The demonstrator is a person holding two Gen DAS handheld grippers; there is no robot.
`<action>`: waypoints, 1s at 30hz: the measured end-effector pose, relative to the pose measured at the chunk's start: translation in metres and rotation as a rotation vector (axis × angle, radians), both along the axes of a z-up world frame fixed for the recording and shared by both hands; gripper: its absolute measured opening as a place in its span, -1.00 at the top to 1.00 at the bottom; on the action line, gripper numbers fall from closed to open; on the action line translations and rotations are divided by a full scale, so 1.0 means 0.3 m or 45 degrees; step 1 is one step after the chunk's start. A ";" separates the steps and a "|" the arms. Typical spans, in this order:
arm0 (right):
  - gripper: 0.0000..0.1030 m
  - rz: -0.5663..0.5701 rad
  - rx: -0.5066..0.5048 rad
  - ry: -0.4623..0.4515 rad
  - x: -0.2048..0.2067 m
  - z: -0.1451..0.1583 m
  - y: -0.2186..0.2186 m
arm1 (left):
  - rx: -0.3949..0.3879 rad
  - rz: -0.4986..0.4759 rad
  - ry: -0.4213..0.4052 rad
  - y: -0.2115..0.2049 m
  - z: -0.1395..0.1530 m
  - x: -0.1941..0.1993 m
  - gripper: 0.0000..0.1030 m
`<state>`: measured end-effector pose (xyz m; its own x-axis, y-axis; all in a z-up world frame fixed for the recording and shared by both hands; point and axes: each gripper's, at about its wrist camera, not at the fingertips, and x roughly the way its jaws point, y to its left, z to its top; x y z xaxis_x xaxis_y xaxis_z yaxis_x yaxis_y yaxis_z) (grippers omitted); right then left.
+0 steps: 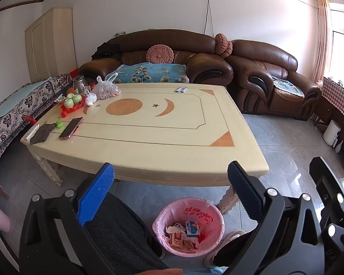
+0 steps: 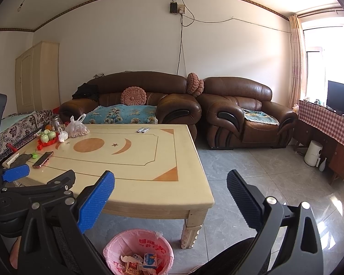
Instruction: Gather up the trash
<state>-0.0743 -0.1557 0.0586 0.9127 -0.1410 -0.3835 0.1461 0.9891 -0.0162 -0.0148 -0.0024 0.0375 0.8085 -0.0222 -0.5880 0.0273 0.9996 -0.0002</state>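
Bin (image 1: 188, 225) sits at my knees, pink liner already holding boxes (image 1: 192, 228), so drops are short. I keep both claws, left gripper (image 1: 170, 184) and right gripper (image 2: 170, 185), spread wide, empty. Far table (image 1: 149, 137) edge: two wrappers (image 1: 181, 89), likely next

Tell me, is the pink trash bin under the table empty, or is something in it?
Not empty. The pink trash bin holds a blue and white box, a red and gold packet and crumpled paper, but it is far from full.
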 end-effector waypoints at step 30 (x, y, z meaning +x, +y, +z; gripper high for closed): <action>-0.86 0.010 0.006 0.008 0.013 0.004 0.022 | -0.001 -0.001 0.006 0.011 0.010 0.002 -0.88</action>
